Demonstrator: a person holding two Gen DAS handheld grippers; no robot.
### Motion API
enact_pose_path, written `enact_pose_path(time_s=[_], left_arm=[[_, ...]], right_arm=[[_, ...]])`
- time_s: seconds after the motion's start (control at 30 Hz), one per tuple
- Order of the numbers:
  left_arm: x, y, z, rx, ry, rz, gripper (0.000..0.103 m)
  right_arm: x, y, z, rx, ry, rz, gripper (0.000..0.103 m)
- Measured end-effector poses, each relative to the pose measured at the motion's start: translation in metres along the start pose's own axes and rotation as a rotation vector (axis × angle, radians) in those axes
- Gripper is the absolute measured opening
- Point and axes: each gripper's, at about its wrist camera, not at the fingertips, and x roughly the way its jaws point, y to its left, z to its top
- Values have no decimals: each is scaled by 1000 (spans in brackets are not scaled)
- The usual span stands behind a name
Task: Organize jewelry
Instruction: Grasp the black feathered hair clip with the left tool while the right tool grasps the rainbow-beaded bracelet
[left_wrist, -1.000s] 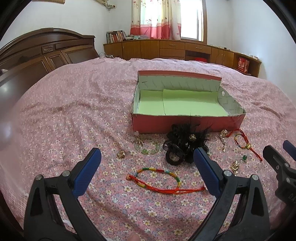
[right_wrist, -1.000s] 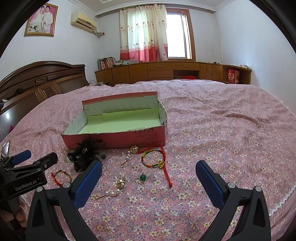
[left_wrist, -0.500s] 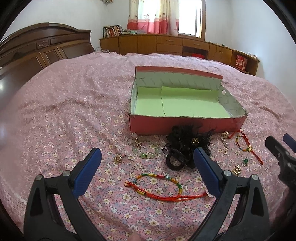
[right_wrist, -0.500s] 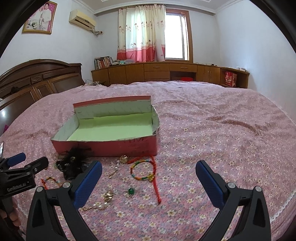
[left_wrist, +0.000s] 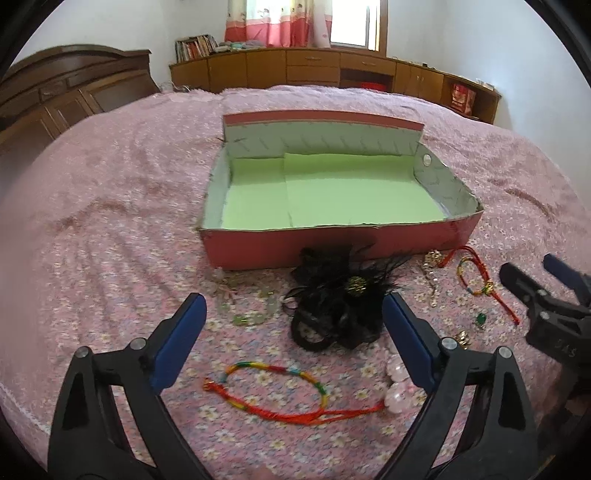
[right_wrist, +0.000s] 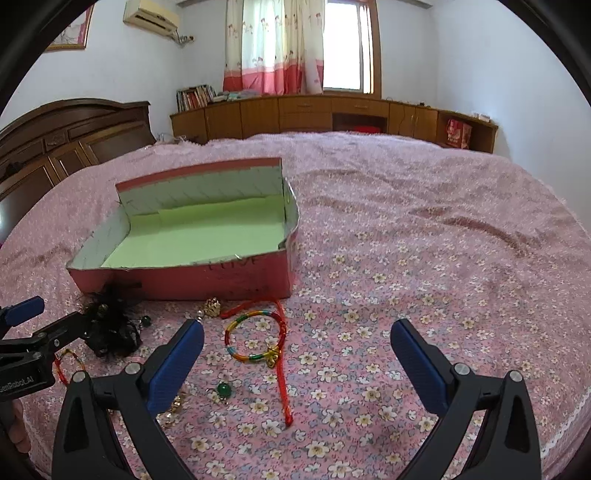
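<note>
A wide bed under a pink flower-printed cotton bedspread (left_wrist: 110, 229) carries an open red cardboard box lined with pale green paper (left_wrist: 325, 199), lying ahead of both tools. Nearer the left tool lie a black feathered hair ornament (left_wrist: 336, 299) and a rainbow woven cord bracelet (left_wrist: 280, 387). Before the right tool rest a second multicoloured cord bracelet with red tail (right_wrist: 258, 343) and a small green bead (right_wrist: 223, 389).

One box (left_wrist: 332, 243); two cord bracelets (left_wrist: 280, 387) (right_wrist: 255, 339); one black feather hairpiece (left_wrist: 340, 299).
</note>
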Motion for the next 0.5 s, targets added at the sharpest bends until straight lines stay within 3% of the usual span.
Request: enact_pose_path(time_s=[0.4,0.5], left_arm=[[31,-20,1,25,89,-96,66],[38,-22,1,27,103,-101,65]], right_arm=[[31,0,1,8,149,104,67],[40,-2,-1,34,193,136,58]])
